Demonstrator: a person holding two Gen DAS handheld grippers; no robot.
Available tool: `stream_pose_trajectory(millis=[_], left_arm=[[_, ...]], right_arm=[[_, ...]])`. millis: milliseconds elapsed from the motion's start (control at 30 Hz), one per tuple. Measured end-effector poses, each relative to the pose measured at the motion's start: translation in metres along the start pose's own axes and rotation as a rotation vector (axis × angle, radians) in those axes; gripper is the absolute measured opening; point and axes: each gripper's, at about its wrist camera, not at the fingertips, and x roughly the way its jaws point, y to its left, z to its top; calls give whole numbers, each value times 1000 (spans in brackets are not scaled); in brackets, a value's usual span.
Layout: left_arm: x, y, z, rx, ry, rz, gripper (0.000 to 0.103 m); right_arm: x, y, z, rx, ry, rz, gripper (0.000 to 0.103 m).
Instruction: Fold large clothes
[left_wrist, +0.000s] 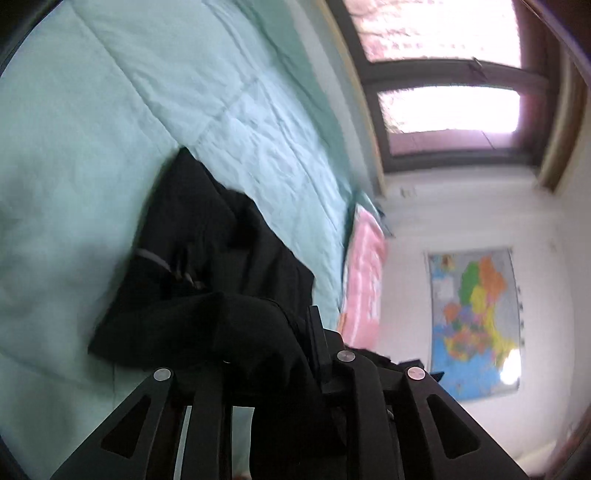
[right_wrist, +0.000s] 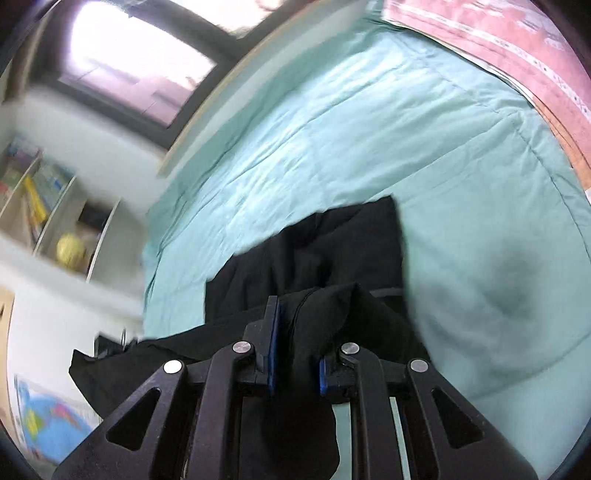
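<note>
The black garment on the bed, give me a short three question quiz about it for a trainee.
1. True or false: the left tongs are shut on the black garment.
2. What does the garment lie on? A) a green quilt B) a wooden floor C) a desk
3. Fill in: the cloth held by the right tongs hangs ____ between the fingers.

Key
1. True; black cloth bunches over and between the fingers.
2. A, the green quilt.
3. Down; a fold droops below the blue pads.
</note>
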Motion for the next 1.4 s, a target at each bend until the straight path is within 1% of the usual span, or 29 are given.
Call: stream_pose_trajectory(millis=[100, 200, 267, 300, 367, 433, 500, 600, 667, 733, 767, 800, 833, 867, 900, 933, 967, 1000, 1033, 1100, 1133, 1167, 1233, 1267, 1300, 1333, 1400], left_arm=[[27, 19, 21, -72, -6, 44, 19], [57, 50, 38, -136, 8, 135, 19], [80, 73, 47, -175, 35, 204, 22], [91, 84, 49, -198, 48, 224, 23], [108, 97, 53, -216, 75, 249, 23], [116, 101, 56, -219, 87, 250, 23], [118, 98, 60, -195, 110, 252, 23], [113, 86, 65, -136, 158, 250, 24], [100, 70, 66, -67, 190, 242, 27], [77, 43, 65, 49, 236, 204, 33], [65, 32, 65, 86, 242, 183, 40], [53, 24, 65, 114, 235, 168, 53], [34, 12, 66, 153, 204, 154, 61], [19, 2, 67, 180, 161, 147, 73], [8, -5, 68, 198, 126, 140, 78], [-3, -13, 71, 217, 84, 123, 78], [-7, -19, 75, 232, 55, 121, 78], [-9, -22, 78, 244, 33, 139, 78], [-5, -26, 81, 258, 18, 182, 78], [12, -29, 86, 276, 27, 253, 78], [26, -30, 88, 287, 44, 294, 78], [37, -29, 90, 299, 62, 324, 78], [52, -29, 92, 330, 76, 382, 78], [59, -27, 91, 342, 79, 399, 78], [64, -27, 92, 347, 81, 405, 78], [70, -27, 95, 349, 78, 406, 78], [78, -25, 101, 355, 64, 418, 78]], right_arm=[[35, -24, 20, 98, 27, -47, 20], [87, -49, 32, 192, 78, -128, 21], [117, -64, 35, 226, 114, -174, 21], [134, -71, 35, 238, 133, -193, 22], [158, -82, 32, 265, 174, -222, 22], [173, -90, 35, 287, 194, -234, 22], [178, -94, 39, 294, 212, -227, 22], [166, -94, 43, 301, 248, -196, 23], [147, -86, 49, 280, 253, -178, 26], [124, -74, 55, 246, 244, -147, 30], [110, -67, 58, 230, 241, -128, 30], [94, -60, 59, 212, 240, -112, 30], [82, -56, 60, 196, 242, -104, 31], [70, -52, 60, 178, 243, -97, 31], [56, -44, 60, 152, 239, -90, 32], [51, -38, 59, 132, 234, -90, 32], [48, -31, 60, 114, 227, -89, 32], [45, -23, 59, 87, 217, -90, 33], [44, -17, 59, 85, 207, -82, 36], [43, -10, 62, 127, 155, -6, 37], [40, -7, 64, 135, 132, 11, 37], [35, -3, 66, 125, 105, 12, 37], [23, 10, 72, 54, 57, -34, 38], [15, 15, 75, 32, 22, -26, 38], [10, 16, 78, 34, 3, 5, 42], [8, 17, 81, 33, -3, 19, 54], [8, 21, 86, 0, -13, -35, 69]])
